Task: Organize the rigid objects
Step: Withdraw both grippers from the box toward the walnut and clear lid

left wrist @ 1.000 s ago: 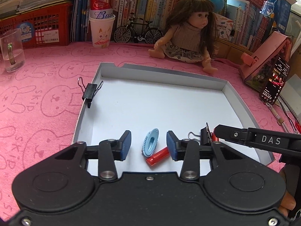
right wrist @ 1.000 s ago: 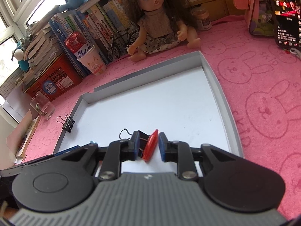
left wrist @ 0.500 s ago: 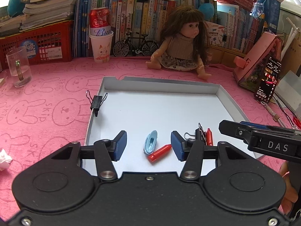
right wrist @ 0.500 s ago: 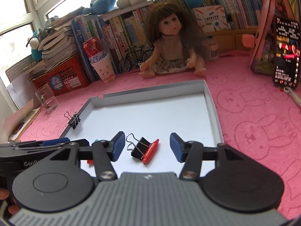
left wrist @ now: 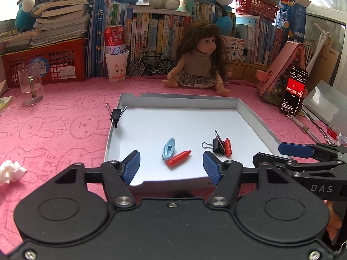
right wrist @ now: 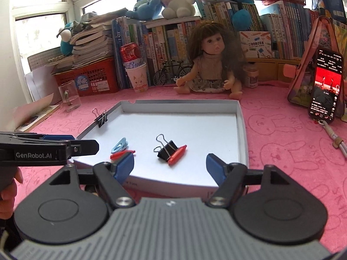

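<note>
A shallow white tray lies on the pink cloth. On its floor are a light blue clip beside a red crayon-shaped piece. A black binder clip lies against a second red piece. Another binder clip grips the tray's left rim. My left gripper and right gripper hover at the tray's near edge. Both have jaws opening and nothing between them.
A doll sits behind the tray, with a paper cup holding a red can and a model bicycle beside it. A glass mug and crumpled tissue are left. A lit phone leans right.
Both grippers drew back from the tray floor toward its near edge and widened their jaws. The red pieces and clips stay lying on the tray. The right view rolled level.
</note>
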